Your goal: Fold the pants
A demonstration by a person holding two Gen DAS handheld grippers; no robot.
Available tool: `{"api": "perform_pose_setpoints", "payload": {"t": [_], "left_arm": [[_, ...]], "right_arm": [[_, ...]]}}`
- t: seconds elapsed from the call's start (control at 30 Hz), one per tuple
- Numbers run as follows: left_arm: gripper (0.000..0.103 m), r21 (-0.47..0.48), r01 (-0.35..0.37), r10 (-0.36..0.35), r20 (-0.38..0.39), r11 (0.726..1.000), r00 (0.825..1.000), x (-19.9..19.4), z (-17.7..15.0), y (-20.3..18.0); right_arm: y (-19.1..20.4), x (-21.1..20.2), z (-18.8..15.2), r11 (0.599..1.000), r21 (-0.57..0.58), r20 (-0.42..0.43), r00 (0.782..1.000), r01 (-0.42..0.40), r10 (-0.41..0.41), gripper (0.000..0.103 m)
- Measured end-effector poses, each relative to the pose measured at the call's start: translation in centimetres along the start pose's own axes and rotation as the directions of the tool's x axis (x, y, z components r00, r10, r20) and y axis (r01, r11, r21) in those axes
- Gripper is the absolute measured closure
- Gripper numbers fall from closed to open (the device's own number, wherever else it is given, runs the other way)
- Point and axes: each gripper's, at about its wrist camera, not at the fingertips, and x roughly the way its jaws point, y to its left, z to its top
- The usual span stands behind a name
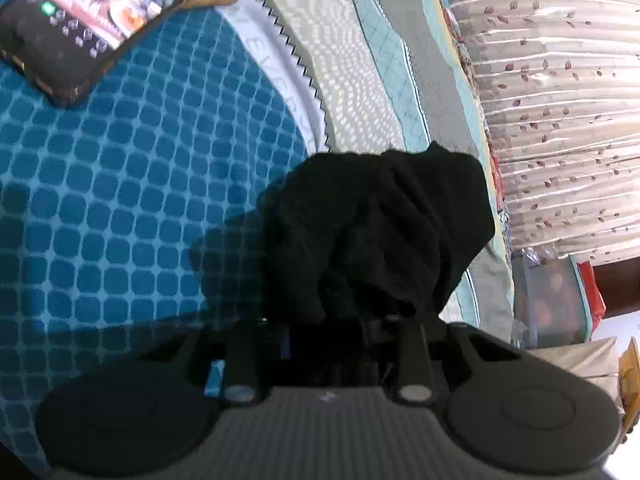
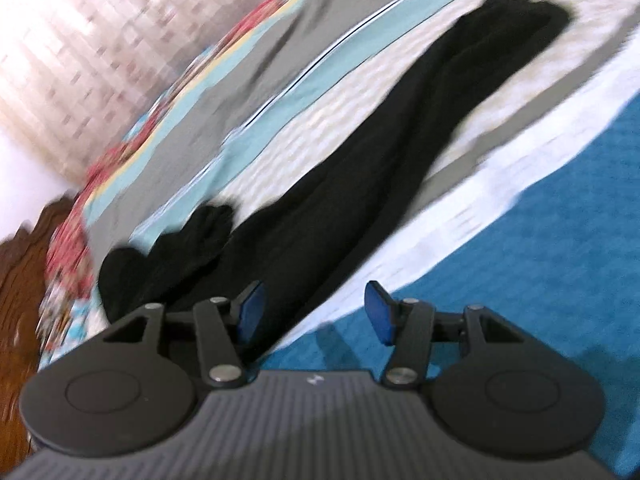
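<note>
You have one pair of black pants on the bed, and in your right view it lies stretched out long. Its long line runs from about 7 o'clock, near your tongs, up to about 1 o'clock, where the far end sits. The near end is bunched up a little at 8 o'clock. Your right gripper has its two blue pads standing apart, and nothing is between them; the pants lie just past the left pad. This view is blurry. In your left view a dark bunch of the pants hangs right in front of your left gripper and hides its tips. The cloth seems to come out from between them, so it looks like they are pinched on the pants. The bed has a blue cover with little squares, and next to it a striped sheet in white, grey and light blue. One dark cushion with a picture on it sits at 10 o'clock. A curtain with small leaves hangs at 2 o'clock.
</note>
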Motion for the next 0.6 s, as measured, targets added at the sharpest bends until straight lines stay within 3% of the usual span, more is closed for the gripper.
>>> {"api": "perform_pose_setpoints", "payload": {"t": [0.17,0.27,0.47,0.6], "left_arm": [[0.08,0.003,0.016,-0.016,0.029,1.0,0.999,-1.8,0.8,-0.8],[0.08,0.007,-0.004,0.004,0.046,1.0,0.999,-2.8,1.0,-1.5],[0.08,0.051,-0.07,0.066,0.066,0.996,0.996,-3.0,0.9,-4.1],[0.08,0.08,-0.1,0.092,0.092,0.992,0.992,-3.3,1.2,-6.0]], "right_arm": [[-6.4,-3.8,5.6,0.986,0.129,0.151,0.98,0.11,-0.129,0.045],[-9.3,-3.9,8.6,0.968,0.21,0.203,0.962,0.141,-0.184,0.044],[-13.4,-0.1,13.0,0.915,0.366,0.215,0.941,0.171,-0.262,0.044],[-14.2,2.5,14.8,0.897,0.427,0.243,0.94,0.118,-0.239,0.045]]}}
